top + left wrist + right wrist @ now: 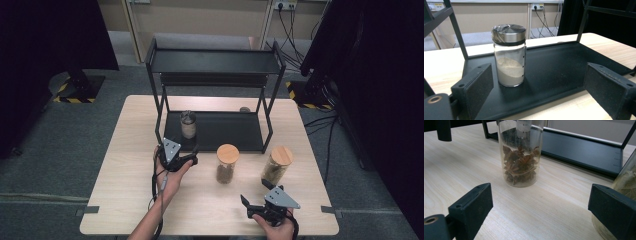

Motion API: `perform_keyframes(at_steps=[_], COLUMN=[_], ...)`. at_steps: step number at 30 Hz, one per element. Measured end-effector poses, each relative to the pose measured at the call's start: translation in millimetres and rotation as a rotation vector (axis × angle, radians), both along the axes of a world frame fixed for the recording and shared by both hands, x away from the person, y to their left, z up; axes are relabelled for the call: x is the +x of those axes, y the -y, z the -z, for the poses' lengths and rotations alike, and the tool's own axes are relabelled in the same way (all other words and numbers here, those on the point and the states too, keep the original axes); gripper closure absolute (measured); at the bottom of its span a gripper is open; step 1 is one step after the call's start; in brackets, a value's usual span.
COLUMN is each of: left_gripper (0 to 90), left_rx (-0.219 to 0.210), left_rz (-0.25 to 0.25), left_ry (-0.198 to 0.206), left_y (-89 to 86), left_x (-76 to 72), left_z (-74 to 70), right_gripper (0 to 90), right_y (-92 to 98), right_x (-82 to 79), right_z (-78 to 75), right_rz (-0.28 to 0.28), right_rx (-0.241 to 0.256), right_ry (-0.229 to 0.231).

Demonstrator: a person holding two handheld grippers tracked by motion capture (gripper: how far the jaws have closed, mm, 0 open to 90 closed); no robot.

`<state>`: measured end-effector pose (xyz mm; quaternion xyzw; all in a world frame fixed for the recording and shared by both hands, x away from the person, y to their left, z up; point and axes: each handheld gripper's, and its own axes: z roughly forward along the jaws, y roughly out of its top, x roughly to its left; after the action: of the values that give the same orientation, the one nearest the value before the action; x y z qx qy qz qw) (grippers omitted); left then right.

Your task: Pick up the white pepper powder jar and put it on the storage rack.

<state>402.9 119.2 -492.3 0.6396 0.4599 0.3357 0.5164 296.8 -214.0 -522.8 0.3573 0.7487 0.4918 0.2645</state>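
Left gripper (189, 159) hangs at the front edge of the black rack (215, 131) with its jaws spread wide and nothing between them — a steel-lidded jar (509, 55) of pale powder stands upright on the rack's bottom shelf just ahead. Right gripper (253, 203), low near the table's (130, 165) front edge, is likewise wide open and empty, facing a cork-lidded jar (226, 163) of brown spice, with a second cork-lidded jar (277, 164) to its right — both on the tabletop before the rack.

Two hand-held grippers, both spread wide, empty.
Left gripper (186, 159) in left hand (172, 175), forearm extended forward; right gripper (252, 204) in right hand (275, 227), near the body.
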Motion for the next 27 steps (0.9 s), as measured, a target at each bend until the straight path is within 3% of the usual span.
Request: perform_keyframes(at_steps=[16,27], left_gripper=[8.9,8.9], left_rx=[-0.007,-0.021], left_rz=[0.062,0.067], left_ry=[-0.025,-0.032], left_y=[0.6,0.6], left_x=[-26.1,-42.3], left_z=[15.4,20.4], right_gripper=[5.8,5.7], right_y=[-0.3,-0.3], right_x=[-0.1,-0.3], right_z=[0.0,0.0], right_rz=[0.001,0.001], right_rx=[-0.003,-0.003], right_ry=[0.002,0.001])
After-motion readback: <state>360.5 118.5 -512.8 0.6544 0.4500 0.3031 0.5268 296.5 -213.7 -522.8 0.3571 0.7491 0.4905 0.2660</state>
